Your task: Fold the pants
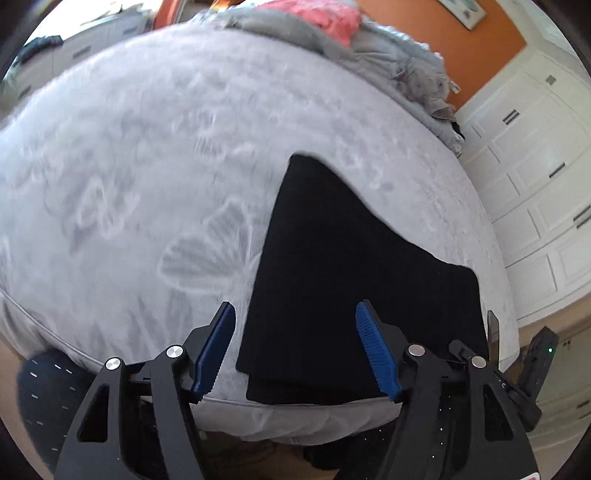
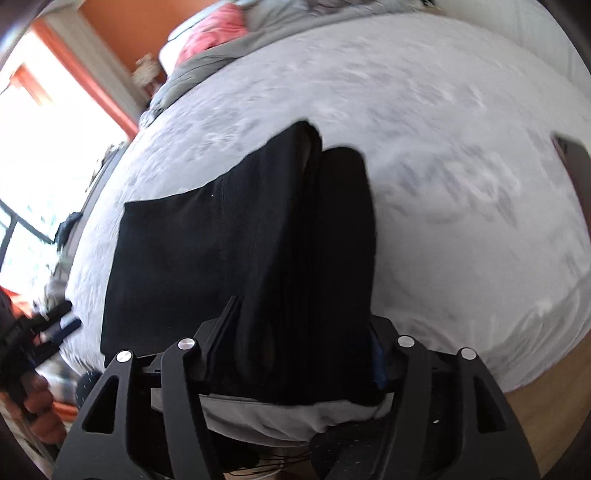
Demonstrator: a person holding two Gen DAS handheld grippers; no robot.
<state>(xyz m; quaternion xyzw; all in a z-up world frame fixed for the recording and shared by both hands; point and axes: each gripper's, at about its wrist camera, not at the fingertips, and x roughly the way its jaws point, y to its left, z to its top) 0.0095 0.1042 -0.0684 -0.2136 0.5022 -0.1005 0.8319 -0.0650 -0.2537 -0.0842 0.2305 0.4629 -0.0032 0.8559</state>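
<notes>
**Observer:** Blue ribbed pads (image 1: 376, 354) sit closest to your left camera, and your left gripper (image 1: 295, 350) stands spread wide with nothing pressed between them. One finger hangs over bare bedding, the other over the black pants (image 1: 354, 266).

**Operator:** Where do the pants lie?

**Observer:** Flat on the pale patterned bed cover (image 1: 140, 177), near the front edge of the mattress, toward the side with the white cabinets (image 1: 535, 166). In your left view they look like a dark wedge, narrowing away from you.

**Operator:** And my right side?

**Observer:** Your right gripper (image 2: 303, 343) sits over the near end of the pants (image 2: 229, 236), and a thick bundle of black cloth fills the gap between its fingers. Its jaws stand fairly wide; whether the pads actually press on the cloth, I cannot tell, since the fabric hides them.

**Operator:** Anything else on the bed?

**Observer:** Grey crumpled bedding (image 1: 388, 55) and something pink (image 1: 325, 18) lie along the far edge, well apart from the pants.
</notes>
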